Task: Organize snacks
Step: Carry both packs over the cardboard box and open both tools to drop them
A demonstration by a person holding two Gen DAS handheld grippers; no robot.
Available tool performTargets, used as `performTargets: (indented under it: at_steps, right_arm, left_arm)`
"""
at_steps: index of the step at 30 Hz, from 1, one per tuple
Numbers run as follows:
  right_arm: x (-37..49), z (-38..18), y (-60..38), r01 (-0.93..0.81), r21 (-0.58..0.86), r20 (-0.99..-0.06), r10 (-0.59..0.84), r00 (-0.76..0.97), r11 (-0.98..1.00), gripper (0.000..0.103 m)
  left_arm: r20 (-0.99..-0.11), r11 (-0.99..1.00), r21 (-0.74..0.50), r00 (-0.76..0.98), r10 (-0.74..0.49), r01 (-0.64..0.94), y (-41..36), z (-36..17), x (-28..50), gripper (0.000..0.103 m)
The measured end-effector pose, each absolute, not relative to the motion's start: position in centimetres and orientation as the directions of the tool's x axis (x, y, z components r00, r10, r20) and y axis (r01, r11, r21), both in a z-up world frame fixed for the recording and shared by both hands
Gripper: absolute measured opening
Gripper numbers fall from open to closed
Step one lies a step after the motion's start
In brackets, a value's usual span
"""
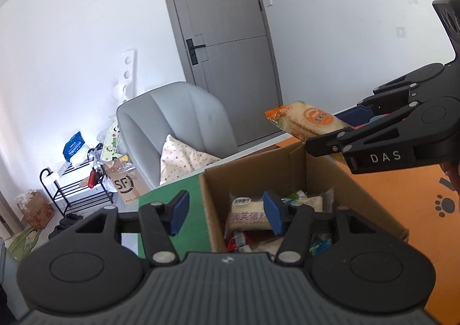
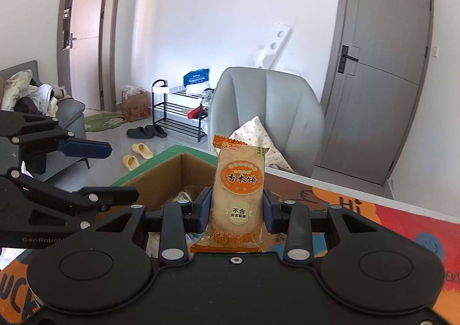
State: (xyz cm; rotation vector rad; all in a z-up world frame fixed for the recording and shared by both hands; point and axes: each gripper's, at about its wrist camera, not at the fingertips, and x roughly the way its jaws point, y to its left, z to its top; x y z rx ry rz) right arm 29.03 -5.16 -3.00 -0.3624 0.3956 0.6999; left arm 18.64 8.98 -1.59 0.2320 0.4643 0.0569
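Note:
My right gripper (image 2: pixel 237 210) is shut on an orange rice-cracker packet (image 2: pixel 240 192), held upright between its blue pads. In the left wrist view that packet (image 1: pixel 310 121) hangs above the far right corner of an open cardboard box (image 1: pixel 296 158), gripped by the right gripper (image 1: pixel 342 132). My left gripper (image 1: pixel 227 215) stands open over the box's left wall with nothing between its pads. Behind it, inside the box, lie several wrapped snacks, among them a white packet (image 1: pixel 247 215). The right wrist view shows the box (image 2: pixel 161 175) ahead and the left gripper (image 2: pixel 115 172) at the left.
The box sits on a table with an orange cartoon mat (image 1: pixel 402 198) and a green patch (image 1: pixel 172 190). Beyond the table stand a grey armchair (image 1: pixel 178 118) with a dotted cushion, a black shoe rack (image 2: pixel 175 112), another cardboard box and a grey door (image 1: pixel 224 29).

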Motion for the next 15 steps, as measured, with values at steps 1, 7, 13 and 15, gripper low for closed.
performTargets:
  at_steps: [1,7,13,15]
  right_arm:
    - [29.1,-3.1,-4.8,-0.684,-0.19,-0.467,0.548,0.694,0.704,0.037]
    - [29.3,-3.3,-3.0,-0.708,-0.207,-0.476,0.563,0.676,0.675,0.037]
    - [29.8,-3.2,-3.2,-0.688,-0.188,-0.461,0.555,0.692,0.701,0.056]
    - [29.7,-3.2,-3.6,-0.685,-0.182,-0.465,0.552,0.692,0.706,0.056]
  left_arm:
    - [-0.439,0.972,0.235,0.891,0.115,-0.01,9.2,-1.7,18.6,0.058]
    - [-0.446,0.974,0.223,0.883,0.147,-0.049,10.8,-2.0,18.3,0.064]
    - [-0.436,0.974,0.215,0.885,0.165,-0.075,11.7,-1.7,18.3,0.072]
    - [-0.433,0.973,0.219,0.886,0.167,-0.076,11.7,-1.7,18.3,0.074]
